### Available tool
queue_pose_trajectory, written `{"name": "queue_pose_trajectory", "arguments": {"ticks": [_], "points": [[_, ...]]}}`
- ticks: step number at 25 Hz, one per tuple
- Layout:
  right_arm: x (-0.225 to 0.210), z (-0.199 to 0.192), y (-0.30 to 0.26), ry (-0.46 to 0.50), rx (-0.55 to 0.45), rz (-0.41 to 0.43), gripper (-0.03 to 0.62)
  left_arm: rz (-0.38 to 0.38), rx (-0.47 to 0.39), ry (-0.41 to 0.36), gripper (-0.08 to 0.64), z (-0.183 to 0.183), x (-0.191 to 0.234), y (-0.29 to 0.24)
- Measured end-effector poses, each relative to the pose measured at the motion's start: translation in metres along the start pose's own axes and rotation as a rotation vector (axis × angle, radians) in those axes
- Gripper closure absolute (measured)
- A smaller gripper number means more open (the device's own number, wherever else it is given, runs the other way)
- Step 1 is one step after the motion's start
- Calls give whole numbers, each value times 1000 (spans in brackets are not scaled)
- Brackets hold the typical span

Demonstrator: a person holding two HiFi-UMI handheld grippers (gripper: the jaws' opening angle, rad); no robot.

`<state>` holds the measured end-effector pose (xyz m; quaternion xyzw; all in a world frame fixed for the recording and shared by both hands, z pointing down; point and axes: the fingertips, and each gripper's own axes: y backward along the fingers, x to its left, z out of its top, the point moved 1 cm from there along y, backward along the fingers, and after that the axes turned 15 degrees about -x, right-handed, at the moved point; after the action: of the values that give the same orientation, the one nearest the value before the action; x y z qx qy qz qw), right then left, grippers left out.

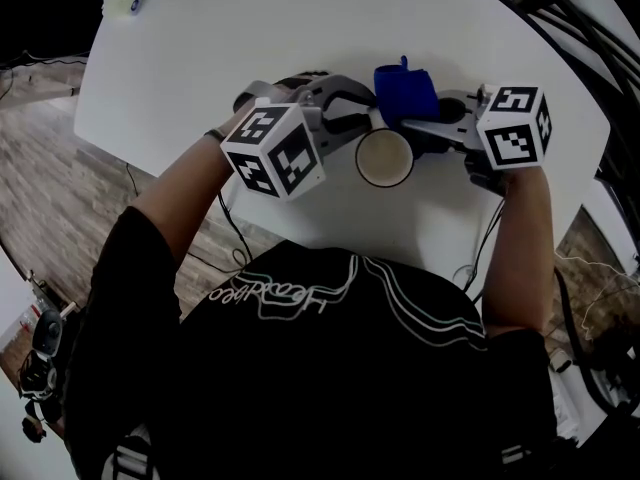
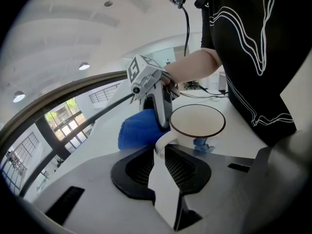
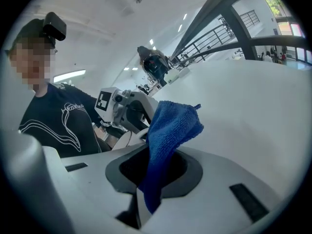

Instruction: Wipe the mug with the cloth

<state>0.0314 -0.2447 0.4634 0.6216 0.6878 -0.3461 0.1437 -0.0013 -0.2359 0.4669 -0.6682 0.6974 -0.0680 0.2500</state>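
the left gripper [image 2: 163,152] pinches the handle of the white dark-rimmed mug [image 2: 197,123] in its jaws; the right gripper's [image 3: 156,165] jaws clamp the blue terry cloth [image 3: 170,126] just beside the mug. the wiping itself looks mostly undone.

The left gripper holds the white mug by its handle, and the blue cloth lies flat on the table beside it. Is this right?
Not fully. The blue cloth does not lie flat on the table: the right gripper holds it clamped, as the right gripper view shows. The left gripper does hold the white mug by its handle.
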Motion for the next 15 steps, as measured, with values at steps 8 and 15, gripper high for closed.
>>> {"name": "queue_pose_trajectory", "arguments": {"ticks": [8,15], "points": [[-13,-3,-11,-39,-5,-70,541,16,-7,4,486,-6,7,5],[-6,6,3,-3,-153,-227,541,68,-37,113,455,-21,8,23]]}}
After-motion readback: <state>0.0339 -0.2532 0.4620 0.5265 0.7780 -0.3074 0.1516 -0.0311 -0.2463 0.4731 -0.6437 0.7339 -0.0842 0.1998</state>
